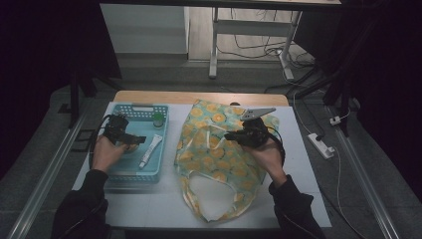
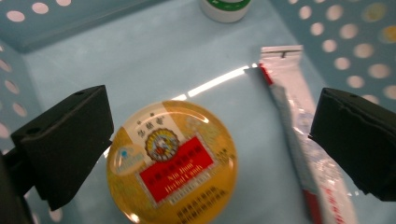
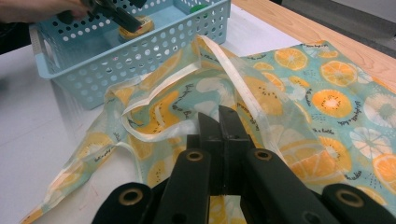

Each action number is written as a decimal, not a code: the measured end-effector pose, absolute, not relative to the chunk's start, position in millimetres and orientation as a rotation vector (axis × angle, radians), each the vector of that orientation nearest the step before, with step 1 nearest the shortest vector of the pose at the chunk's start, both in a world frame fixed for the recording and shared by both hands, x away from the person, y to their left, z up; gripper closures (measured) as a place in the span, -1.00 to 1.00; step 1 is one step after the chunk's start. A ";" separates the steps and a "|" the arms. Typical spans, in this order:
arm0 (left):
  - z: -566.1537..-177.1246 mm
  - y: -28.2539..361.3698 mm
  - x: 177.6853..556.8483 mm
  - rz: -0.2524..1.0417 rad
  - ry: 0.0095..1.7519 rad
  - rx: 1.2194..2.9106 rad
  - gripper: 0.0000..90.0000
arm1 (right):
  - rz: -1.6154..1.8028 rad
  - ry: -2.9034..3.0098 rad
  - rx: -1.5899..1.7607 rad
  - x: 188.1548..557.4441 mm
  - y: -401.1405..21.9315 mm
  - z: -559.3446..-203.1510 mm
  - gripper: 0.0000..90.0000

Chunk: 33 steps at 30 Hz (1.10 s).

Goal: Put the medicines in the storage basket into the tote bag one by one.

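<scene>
Inside the basket (image 2: 60, 51), left claw (image 2: 210, 140) released astride tin (image 2: 172, 161), tube (image 2: 303, 135) beside; right claw (image 3: 219, 122) clenched on bag (image 3: 299, 93).

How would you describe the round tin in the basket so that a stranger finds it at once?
Look in the light blue basket at the table's left, beside the fruit-print bag. On its floor, between the open jaws of the left gripper, lies the tin. It is flat, round and golden with a red label, unlike the long white tube and the small green-capped jar.
</scene>
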<state>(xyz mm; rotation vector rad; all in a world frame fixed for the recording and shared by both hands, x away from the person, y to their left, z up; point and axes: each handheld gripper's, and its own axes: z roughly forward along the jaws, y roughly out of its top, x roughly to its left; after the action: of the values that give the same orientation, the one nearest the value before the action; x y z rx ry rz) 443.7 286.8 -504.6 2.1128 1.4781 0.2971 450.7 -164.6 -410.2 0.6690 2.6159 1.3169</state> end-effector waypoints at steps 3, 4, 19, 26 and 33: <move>-509.8 287.7 449.4 0.287 1.490 2.127 -1.00 | 1.318 2.617 0.669 450.7 -164.8 -410.1 1.00; -511.3 287.6 450.9 0.285 1.493 2.132 -1.00 | 1.320 2.616 0.668 450.7 -164.9 -410.1 1.00; -520.8 278.6 457.8 0.252 1.575 2.273 -1.00 | 1.317 2.623 0.656 450.0 -164.6 -410.1 1.00; -518.8 277.5 457.0 0.191 1.638 2.273 -0.85 | 1.318 2.622 0.657 450.2 -164.9 -410.3 1.00; -518.4 276.8 451.5 0.123 1.672 2.306 -0.59 | 1.315 2.623 0.655 449.8 -164.1 -410.5 1.00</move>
<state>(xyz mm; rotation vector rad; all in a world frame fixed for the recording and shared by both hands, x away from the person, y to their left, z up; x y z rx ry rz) 451.5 276.8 -518.4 2.3063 1.6721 0.1228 449.8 -164.1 -410.5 0.6552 2.6227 1.3150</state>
